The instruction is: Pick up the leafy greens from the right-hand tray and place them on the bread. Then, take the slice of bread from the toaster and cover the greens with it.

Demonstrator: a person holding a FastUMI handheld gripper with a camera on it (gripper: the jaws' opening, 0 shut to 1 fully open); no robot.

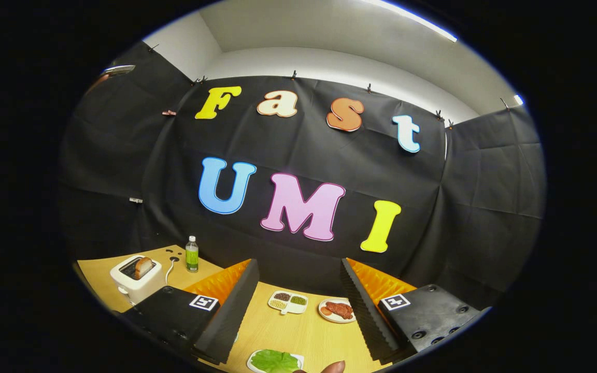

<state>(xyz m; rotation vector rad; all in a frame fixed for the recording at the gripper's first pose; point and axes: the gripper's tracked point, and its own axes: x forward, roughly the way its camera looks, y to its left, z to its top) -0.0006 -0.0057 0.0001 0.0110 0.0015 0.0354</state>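
Observation:
My gripper (298,321) is open, its two fingers wide apart above a wooden table (298,331), with nothing held. Between the fingers, close in, lie leafy greens (273,360) on a white tray (253,363). A white toaster (136,280) stands beyond the left finger (231,316) at the table's far left, with a slice of bread (143,267) sticking up from its slot. The right finger (366,316) stands beside a plate of meat.
A white divided dish (288,302) with beans and grains and a white plate with reddish meat (337,310) sit beyond the fingers. A green bottle (192,254) stands behind the toaster. A fingertip of a person's hand (333,367) shows beside the greens.

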